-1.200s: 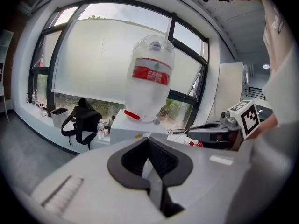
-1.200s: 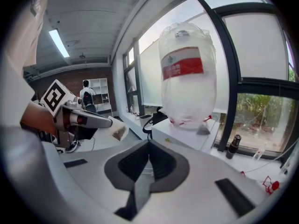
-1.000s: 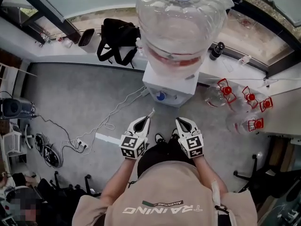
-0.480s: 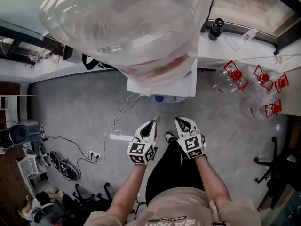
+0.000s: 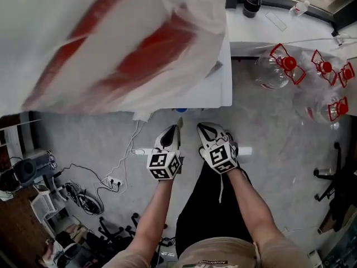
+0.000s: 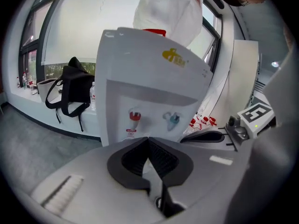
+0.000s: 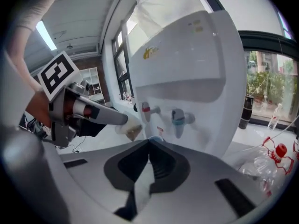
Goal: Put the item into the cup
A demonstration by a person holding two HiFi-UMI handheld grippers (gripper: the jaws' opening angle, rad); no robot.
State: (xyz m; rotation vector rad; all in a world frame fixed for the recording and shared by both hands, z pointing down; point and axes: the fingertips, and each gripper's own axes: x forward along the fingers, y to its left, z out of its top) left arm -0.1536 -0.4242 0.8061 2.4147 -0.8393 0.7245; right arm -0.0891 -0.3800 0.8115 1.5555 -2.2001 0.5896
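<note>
A white water dispenser (image 6: 149, 73) with a red tap (image 6: 134, 117) and a blue tap (image 6: 173, 119) stands directly ahead of both grippers. Its inverted bottle (image 5: 111, 38) blocks the top of the head view. Clear red-capped jugs (image 5: 279, 68) lie on the floor to the right, contents not discernible. The left gripper (image 5: 173, 132) is closed, pinching a small pale packet (image 7: 132, 131) at its tips. The right gripper (image 5: 205, 128) has its jaws pressed together with nothing seen between them.

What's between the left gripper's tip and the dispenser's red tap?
Only a small pale packet, pinched by the left gripper and just short of the red tap. The right gripper view shows it.
</note>
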